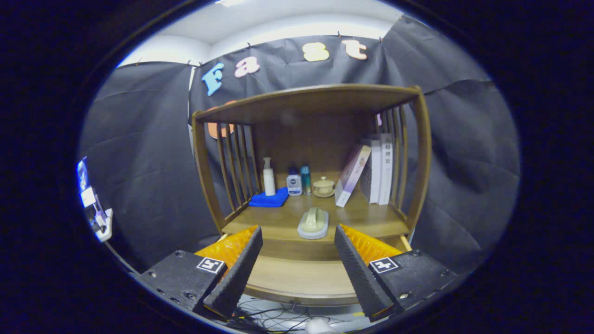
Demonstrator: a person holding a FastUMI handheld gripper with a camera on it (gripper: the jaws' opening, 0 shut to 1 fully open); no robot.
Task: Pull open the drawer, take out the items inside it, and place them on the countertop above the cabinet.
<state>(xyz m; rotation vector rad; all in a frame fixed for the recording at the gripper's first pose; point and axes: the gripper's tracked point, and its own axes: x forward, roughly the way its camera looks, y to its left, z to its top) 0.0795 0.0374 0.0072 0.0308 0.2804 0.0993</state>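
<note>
My gripper (298, 230) is open, with nothing held between its fingers. Just beyond the fingertips, a pale green soap-like piece on a grey dish (313, 223) lies near the front edge of the wooden cabinet's countertop (371, 217). Below that edge the drawer (297, 278) stands pulled out under the fingers. The part of its inside that I see is bare wood. The fingers hover above the drawer, apart from the dish.
At the back of the countertop stand a white pump bottle (268, 176), a blue cloth (269, 198), two small bottles (294, 182), a lidded cup (323, 186) and leaning books (378, 169). Slatted sides and a top shelf (306, 99) enclose it. Cables (278, 317) lie on the floor below.
</note>
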